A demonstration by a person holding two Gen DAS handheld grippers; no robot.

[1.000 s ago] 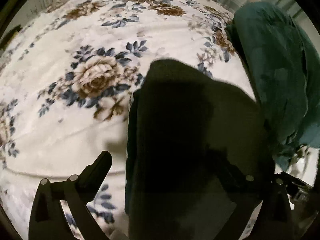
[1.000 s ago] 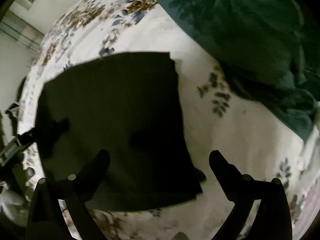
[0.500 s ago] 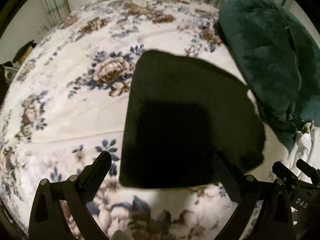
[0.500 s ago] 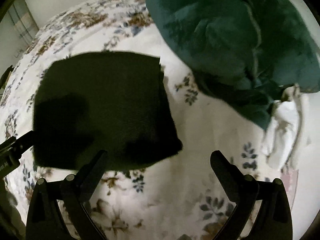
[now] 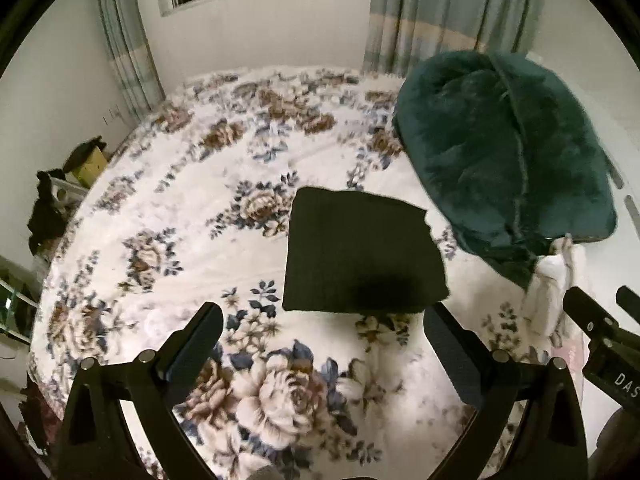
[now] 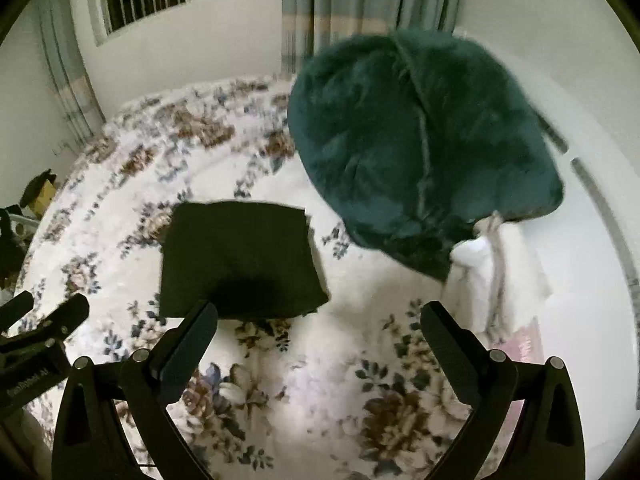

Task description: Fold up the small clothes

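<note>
Both your left tongs [image 5: 322, 334] and right tongs [image 6: 318, 328] are wide open and empty; the folded dark cloth [image 5: 360, 254] looks soft and light, so take it by 1 corner.

White bedspread [image 5: 208, 240] printed with brown and beige roses and blue-grey leaves, largest blooms nearest. Plain black, unpatterned folded garment [image 5: 360, 256] at centre. Deep teal plush blanket [image 5: 504, 152] far right, single colour, with a white cloth [image 5: 556, 280] below it. Pale blue-grey curtains [image 5: 448, 8] crossed by a cream band, far side. White wall [image 5: 256, 36] under the window. Matte black left gripper [image 5: 324, 344] and right gripper [image 6: 320, 340], silver screw heads. Yellowish-tan box [image 5: 93, 164] far left
</note>
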